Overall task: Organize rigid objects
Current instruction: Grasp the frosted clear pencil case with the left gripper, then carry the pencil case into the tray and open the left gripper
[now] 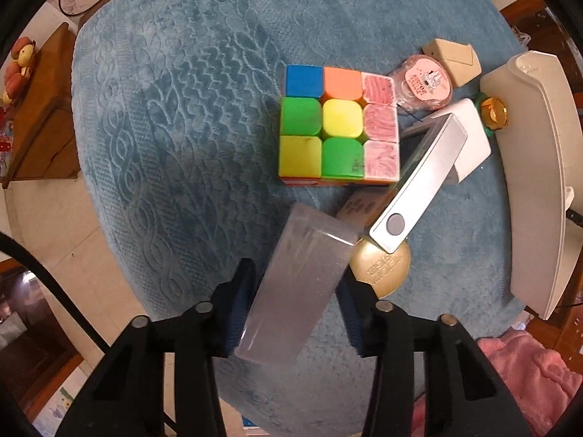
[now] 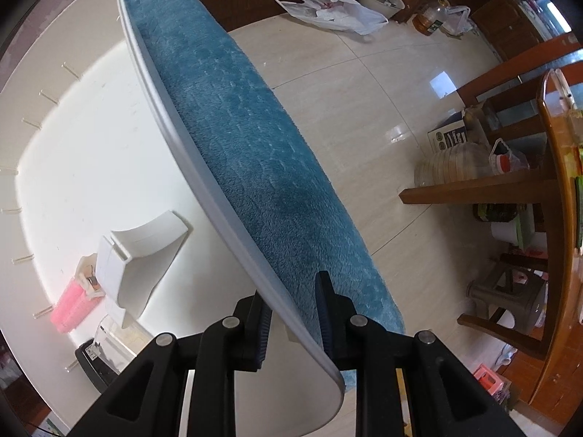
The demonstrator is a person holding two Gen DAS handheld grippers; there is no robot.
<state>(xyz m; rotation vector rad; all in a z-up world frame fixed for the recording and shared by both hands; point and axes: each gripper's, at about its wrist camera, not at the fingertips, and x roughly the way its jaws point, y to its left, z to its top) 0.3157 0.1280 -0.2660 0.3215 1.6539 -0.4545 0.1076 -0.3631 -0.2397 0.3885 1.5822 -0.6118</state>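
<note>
Left wrist view first, largest things down to smallest. We note the blue plush mat [image 1: 175, 138] filling most of the frame, with the white bin [image 1: 535, 182] curving down the right edge. Upper centre sits the puzzle cube [image 1: 339, 123], flat on the mat. Right of it, a silver bar-shaped device [image 1: 419, 185] lies on a diagonal across a white box [image 1: 473, 138]. A gold round lid [image 1: 382, 269] shows just under the bar's lower end. Upper right: a pink tape roll [image 1: 424, 82] and a beige block [image 1: 453, 60].

Left gripper [image 1: 295, 302]: a frosted clear rectangular case [image 1: 302, 284] stands between its fingers at lower centre. Both pads appear to meet the case's long sides, so we read it as pinched. The case's long axis runs from lower left to upper right, tilted toward the gold lid and the silver bar. Its far corner is very near the lid; whether they touch we cannot tell.

Right wrist view: the bin's white interior takes up the left half, the mat a diagonal blue band beside it. Right gripper [image 2: 293, 313] is clamped on the bin rim [image 2: 204, 189], one finger inside, one outside. Already in the bin, lower left: a white scoop-shaped piece [image 2: 138, 255] and a pink item [image 2: 71, 307].

Our judgement: the case is the item in hand, and the bin lies to its right in the left view. The left hand carries while the right steadies the bin.
</note>
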